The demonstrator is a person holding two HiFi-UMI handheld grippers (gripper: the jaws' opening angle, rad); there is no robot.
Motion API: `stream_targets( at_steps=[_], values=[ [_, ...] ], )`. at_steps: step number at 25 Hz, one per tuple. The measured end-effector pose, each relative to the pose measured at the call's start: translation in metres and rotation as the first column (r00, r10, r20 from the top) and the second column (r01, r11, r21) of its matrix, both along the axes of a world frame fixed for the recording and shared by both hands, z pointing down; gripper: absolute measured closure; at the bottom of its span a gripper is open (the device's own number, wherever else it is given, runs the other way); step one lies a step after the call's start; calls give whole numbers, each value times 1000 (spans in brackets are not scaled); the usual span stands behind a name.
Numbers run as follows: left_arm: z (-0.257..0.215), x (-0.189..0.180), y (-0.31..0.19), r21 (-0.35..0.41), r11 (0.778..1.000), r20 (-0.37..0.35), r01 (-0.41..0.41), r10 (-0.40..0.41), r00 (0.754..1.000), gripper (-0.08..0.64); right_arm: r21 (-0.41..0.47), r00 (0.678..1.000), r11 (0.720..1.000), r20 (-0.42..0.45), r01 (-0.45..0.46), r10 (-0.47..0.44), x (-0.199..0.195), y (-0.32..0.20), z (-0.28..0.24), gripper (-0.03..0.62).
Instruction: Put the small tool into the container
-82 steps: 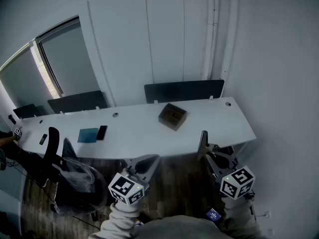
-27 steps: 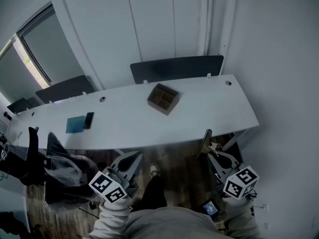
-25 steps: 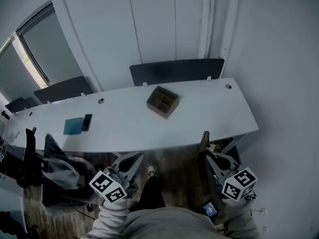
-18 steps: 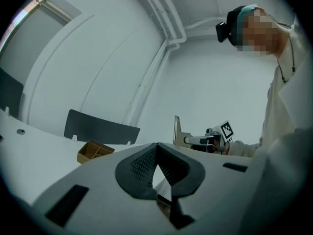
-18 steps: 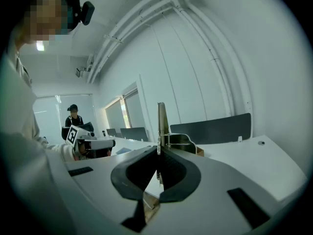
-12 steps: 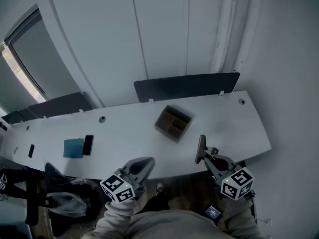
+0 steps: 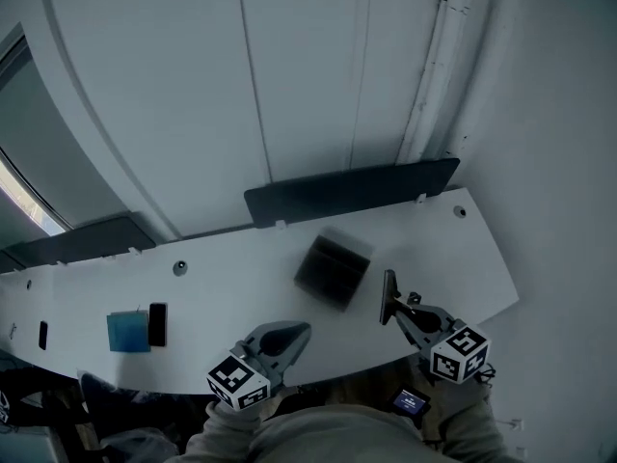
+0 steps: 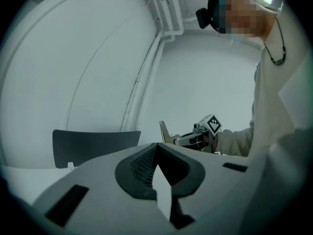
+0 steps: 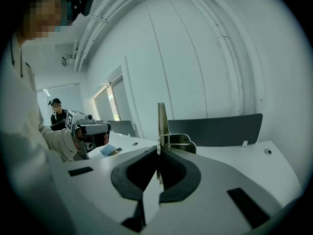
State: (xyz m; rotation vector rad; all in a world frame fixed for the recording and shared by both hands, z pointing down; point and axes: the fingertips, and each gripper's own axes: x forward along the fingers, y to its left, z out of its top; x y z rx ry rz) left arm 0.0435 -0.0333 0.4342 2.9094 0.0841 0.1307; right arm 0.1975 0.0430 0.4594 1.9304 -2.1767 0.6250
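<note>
At the far left of the head view, the long white table carries a blue pad with a black phone lying just beside it on the right. Both are well apart from everything else.

Next come the left tongs, held at the table's near edge and pointing toward the container. In the left gripper view the left tongs have their tips drawn together with nothing between them. Beyond them that view shows a dark divider panel and, further right, the other hand's tool.

Near the middle of the table sits the container, a dark open box, blurred in this view. It stands in front of the divider panel at the table's back edge.

Just right of the container, and apart from it, is the small tool, a thin flat metal piece standing upright. It is not in the container. The right tongs are clamped on its lower end. The right gripper view confirms this: the right tongs are pressed tight on the small tool, whose blade rises straight up out of them. To the left in that view the left tongs show above the table, and a second person stands far back.
</note>
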Motion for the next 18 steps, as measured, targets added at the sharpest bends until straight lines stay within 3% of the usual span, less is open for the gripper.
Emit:
stream_targets(
  at_steps=[7, 13, 18],
  values=[
    [-8, 5, -46, -7, 1000, -44, -30, 30, 999, 558, 3, 998, 999, -25, -54, 54, 19, -46, -18, 569],
    [-9, 11, -74, -32, 999, -61, 27, -29, 998, 558, 4, 999, 1000, -37, -9, 9, 23, -70, -17, 569],
    [-14, 23, -104, -12, 990, -34, 141, -141, 989, 558, 25, 1000, 999, -4, 22, -21, 34, -90, -21, 569]
  ],
)
